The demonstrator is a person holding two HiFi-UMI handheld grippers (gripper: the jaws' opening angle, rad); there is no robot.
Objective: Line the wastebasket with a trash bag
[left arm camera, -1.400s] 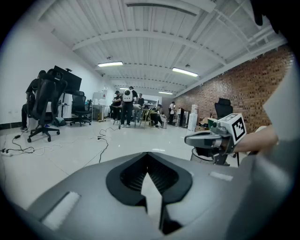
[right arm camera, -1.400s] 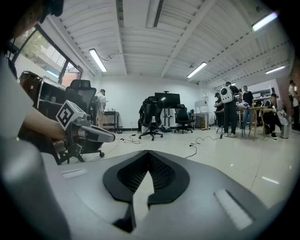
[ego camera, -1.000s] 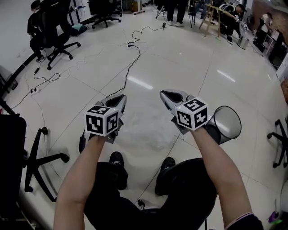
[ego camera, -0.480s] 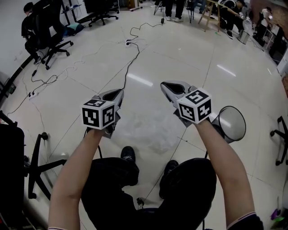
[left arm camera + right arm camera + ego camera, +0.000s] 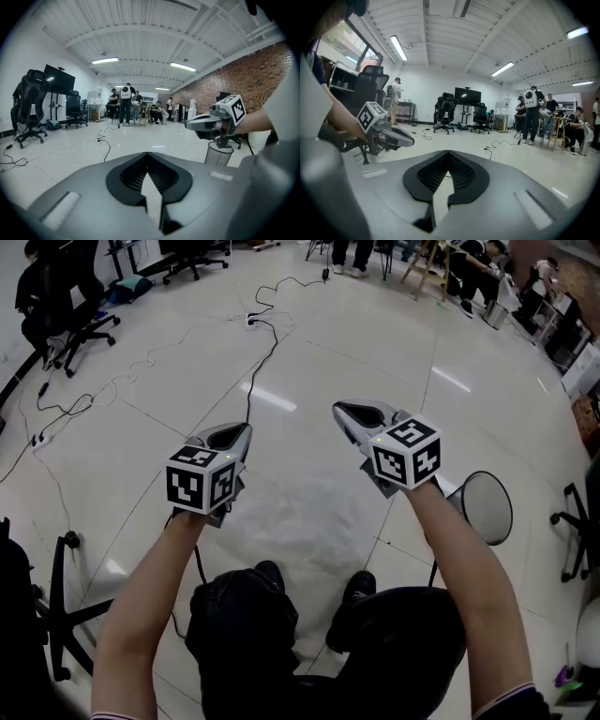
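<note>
Arms: both bare forearms reach forward side by side, level with each other and well apart. Each grips a handle behind a marker cube.
Left gripper (image 5: 230, 435): points ahead and slightly down, its cube (image 5: 200, 482) facing the head camera.
Right gripper (image 5: 361, 413): points the same way, its cube (image 5: 406, 454) tilted a little outward.
Claws: each one is clenched, the jaws meeting in a thin slit with pale film showing in it. Each pinches an upper edge of the trash bag.
Trash bag (image 5: 300, 517): one clear, crinkled sheet hanging between and below the two grippers, above the person's shoes.
Wastebasket (image 5: 487, 510): one black mesh bin standing on the floor to the person's right, just beside the right forearm (image 5: 469, 568) and apart from the bag.
Counts: two grippers, two cubes, one bag, one basket, two shoes.
Floor: pale glossy tiles, with a black cable (image 5: 262, 352) running away from the person.
Hidden: the right forearm covers the basket's near side. The bag's outline fades into the tiles, so its lower edge is hard to trace. In the head view the gripper bodies cover the exact pinch points.
Background: a group of people at the far end, too small to count.
</note>
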